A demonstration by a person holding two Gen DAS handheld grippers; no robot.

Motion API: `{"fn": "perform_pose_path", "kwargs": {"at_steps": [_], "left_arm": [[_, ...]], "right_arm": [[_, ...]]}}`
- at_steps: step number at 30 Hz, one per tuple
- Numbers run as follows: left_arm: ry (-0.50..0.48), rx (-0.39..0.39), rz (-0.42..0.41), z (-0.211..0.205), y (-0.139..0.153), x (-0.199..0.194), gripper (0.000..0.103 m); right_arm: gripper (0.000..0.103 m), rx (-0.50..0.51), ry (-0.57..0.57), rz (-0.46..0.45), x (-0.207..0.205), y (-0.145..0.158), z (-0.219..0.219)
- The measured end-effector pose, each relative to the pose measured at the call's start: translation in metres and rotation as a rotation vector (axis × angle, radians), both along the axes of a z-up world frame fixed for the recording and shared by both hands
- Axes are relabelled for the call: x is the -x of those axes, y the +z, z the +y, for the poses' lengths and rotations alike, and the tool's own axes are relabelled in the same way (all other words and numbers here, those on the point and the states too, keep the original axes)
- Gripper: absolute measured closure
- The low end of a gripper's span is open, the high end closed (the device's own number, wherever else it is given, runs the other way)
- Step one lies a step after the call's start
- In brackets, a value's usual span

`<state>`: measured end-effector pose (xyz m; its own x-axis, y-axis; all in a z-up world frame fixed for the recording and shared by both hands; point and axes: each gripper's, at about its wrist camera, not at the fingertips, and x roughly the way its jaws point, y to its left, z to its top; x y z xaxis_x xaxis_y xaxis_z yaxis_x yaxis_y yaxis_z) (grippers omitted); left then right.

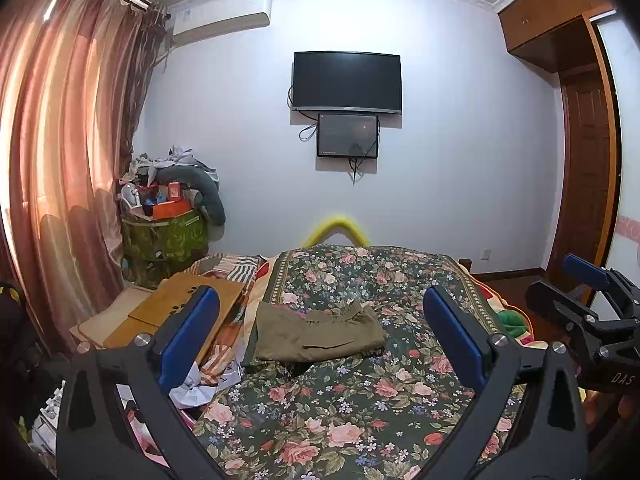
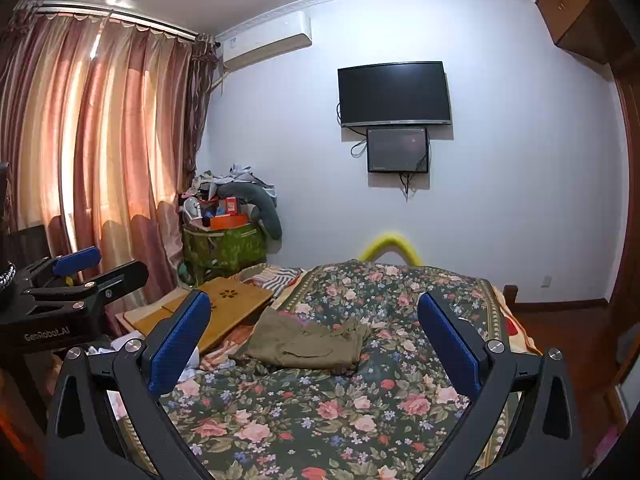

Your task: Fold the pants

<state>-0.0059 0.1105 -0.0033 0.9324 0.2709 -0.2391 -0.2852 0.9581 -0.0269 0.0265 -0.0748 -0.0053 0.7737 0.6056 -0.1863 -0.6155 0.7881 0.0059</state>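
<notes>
Olive-khaki pants lie folded into a compact bundle on the floral bedspread, in the middle of the bed. They also show in the right wrist view. My left gripper is open and empty, held back from the pants and above the bed. My right gripper is open and empty too, likewise short of the pants. The right gripper shows at the right edge of the left wrist view. The left gripper shows at the left edge of the right wrist view.
A wooden lap desk lies at the bed's left edge beside crumpled paper. A cluttered green bag stands in the corner by pink curtains. A TV hangs on the far wall. A wooden wardrobe is at right.
</notes>
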Motion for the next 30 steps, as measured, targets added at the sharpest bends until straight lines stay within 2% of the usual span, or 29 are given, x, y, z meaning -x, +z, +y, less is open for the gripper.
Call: {"fn": "perform_pose_path", "kwargs": {"at_steps": [30], "left_arm": [[-0.032,-0.011,-0.005,-0.0092,0.0010,0.0017,0.000]], "right_arm": [[0.000,-0.008,-0.007,0.003,0.0024,0.0034,-0.0029]]}}
